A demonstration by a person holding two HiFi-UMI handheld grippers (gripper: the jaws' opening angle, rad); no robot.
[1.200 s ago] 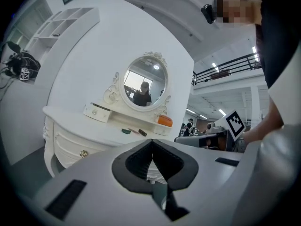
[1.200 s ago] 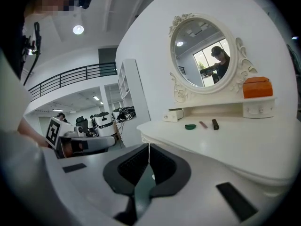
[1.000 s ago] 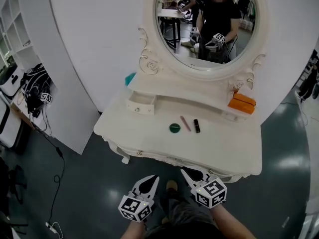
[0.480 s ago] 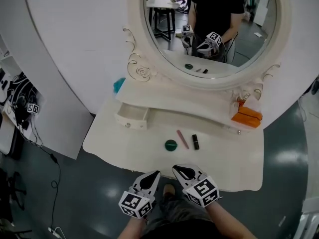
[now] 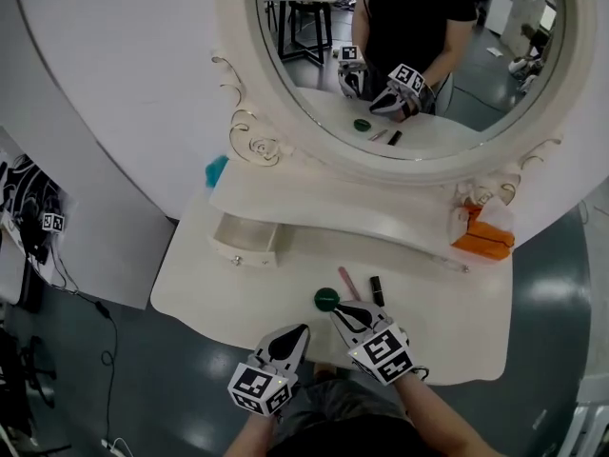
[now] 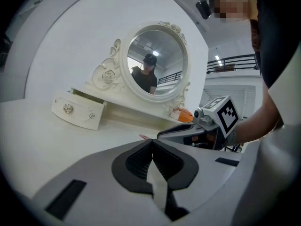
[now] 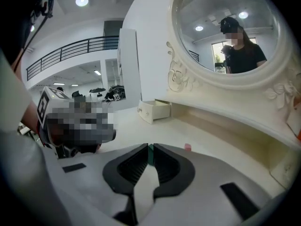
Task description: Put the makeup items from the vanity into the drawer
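Observation:
On the white vanity top [image 5: 190, 284] lie a round green compact [image 5: 327, 299], a pink stick [image 5: 348, 282] and a black lipstick [image 5: 377, 290], close together near the front edge. My right gripper [image 5: 338, 308] is shut and empty, its tips just in front of the compact. A green sliver of the compact [image 7: 150, 149] and the pink stick's end [image 7: 187, 147] peek over its jaws. My left gripper [image 5: 296, 331] is shut and empty, below the vanity's front edge, left of the right one. The small drawer [image 5: 243, 241] stands pulled open at the back left.
An oval mirror [image 5: 400, 55] rises behind the top and reflects the person and both grippers. An orange box [image 5: 483, 239] sits at the back right shelf. A teal object [image 5: 217, 170] shows behind the left end. Dark floor surrounds the vanity.
Both grippers have moved forward toward the vanity; the right one now reaches over the front edge near the green compact. The items have not moved.

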